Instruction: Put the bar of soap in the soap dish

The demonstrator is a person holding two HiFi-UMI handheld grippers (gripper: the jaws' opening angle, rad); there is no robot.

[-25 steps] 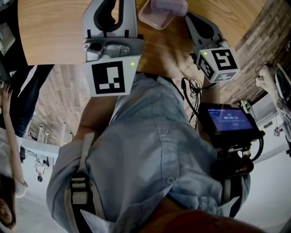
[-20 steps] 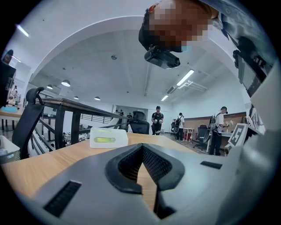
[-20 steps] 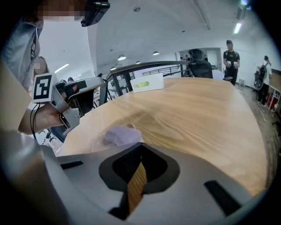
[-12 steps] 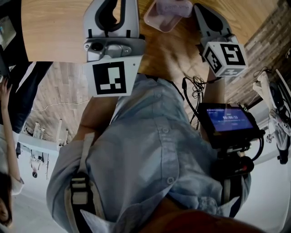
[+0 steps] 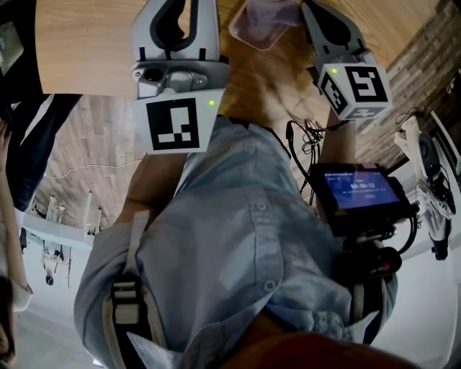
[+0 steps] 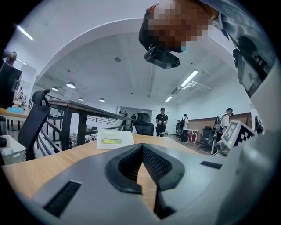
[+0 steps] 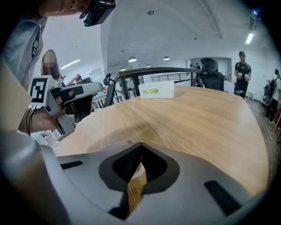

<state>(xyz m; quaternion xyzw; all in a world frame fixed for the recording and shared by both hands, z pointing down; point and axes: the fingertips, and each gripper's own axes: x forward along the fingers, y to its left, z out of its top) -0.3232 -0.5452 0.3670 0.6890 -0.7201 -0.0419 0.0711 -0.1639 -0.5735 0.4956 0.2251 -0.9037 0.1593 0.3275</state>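
Note:
A translucent pink soap dish (image 5: 258, 30) stands on the wooden table (image 5: 94, 43) at the top of the head view. A lavender bar of soap (image 5: 277, 9) rests in it, partly cut off by the frame. My right gripper (image 5: 310, 9) is just right of the dish, angled down, jaws shut with nothing between them. In the right gripper view (image 7: 139, 151) a pale edge (image 7: 109, 147) shows beside its left jaw; whether this is dish or soap is unclear. My left gripper (image 5: 176, 14) hovers left of the dish, level and shut on nothing, with only table beyond its jaws (image 6: 141, 147).
A white box with a green label (image 6: 115, 139) (image 7: 156, 91) sits at the far end of the table. A small screen unit (image 5: 358, 193) with cables hangs at the person's right hip. Office chairs, a railing and standing people are beyond the table.
The right gripper has shifted a little right and farther across the table, staying next to the dish. The left gripper has kept still.

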